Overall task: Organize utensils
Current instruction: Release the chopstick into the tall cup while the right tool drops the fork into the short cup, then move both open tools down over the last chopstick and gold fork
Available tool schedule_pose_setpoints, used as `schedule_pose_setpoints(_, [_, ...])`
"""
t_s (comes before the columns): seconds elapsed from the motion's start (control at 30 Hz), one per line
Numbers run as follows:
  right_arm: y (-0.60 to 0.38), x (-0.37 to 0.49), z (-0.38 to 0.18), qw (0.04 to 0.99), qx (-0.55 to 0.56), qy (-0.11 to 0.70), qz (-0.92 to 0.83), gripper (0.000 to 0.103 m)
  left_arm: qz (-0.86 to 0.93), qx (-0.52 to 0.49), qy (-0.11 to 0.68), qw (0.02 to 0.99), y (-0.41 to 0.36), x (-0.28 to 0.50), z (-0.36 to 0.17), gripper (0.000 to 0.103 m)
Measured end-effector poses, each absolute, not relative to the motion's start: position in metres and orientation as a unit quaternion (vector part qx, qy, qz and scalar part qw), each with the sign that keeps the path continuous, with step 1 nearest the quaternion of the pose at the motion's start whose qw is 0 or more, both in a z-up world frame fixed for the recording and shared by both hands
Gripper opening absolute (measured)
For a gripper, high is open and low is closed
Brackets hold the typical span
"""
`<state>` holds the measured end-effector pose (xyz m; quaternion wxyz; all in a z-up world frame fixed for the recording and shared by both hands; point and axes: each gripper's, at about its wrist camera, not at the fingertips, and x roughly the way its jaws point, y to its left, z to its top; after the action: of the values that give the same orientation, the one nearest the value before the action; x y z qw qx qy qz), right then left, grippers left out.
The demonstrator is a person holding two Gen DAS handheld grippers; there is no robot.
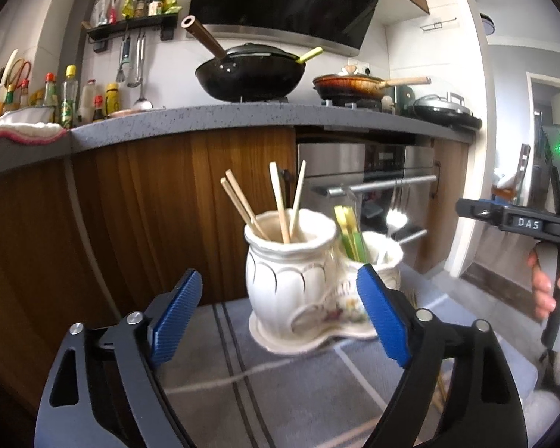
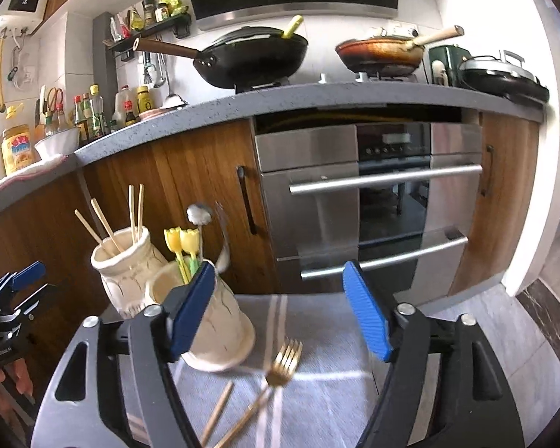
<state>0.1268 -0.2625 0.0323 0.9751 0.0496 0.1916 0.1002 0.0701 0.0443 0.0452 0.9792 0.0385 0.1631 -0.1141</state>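
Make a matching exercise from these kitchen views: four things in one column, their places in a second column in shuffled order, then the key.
Things:
1. chopsticks
2. gold fork
3. black wok
4. yellow tulip-topped utensils

Places:
A. lying flat on the striped cloth
B. standing in the taller ceramic pot
C. on the stove up on the counter
D. standing in the shorter ceramic pot

Pairs: 1-B, 2-A, 3-C, 4-D
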Motion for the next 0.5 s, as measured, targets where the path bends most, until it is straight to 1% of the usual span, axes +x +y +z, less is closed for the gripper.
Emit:
schedule_pose_setpoints(0.13, [-0.266, 0.118, 0.021, 0.972, 0.039, 0.208, 0.101, 0.084, -0.113, 0.034, 0.178, 0.977, 0.043, 0.062, 0.039, 0.091])
schedule_pose_setpoints(0.5, [-0.275, 0.119, -0.020, 0.962, 0.017, 0.256, 0.097, 0.086, -0.120, 0.054, 0.231, 0.964, 0.025, 0.050, 0.007, 0.094])
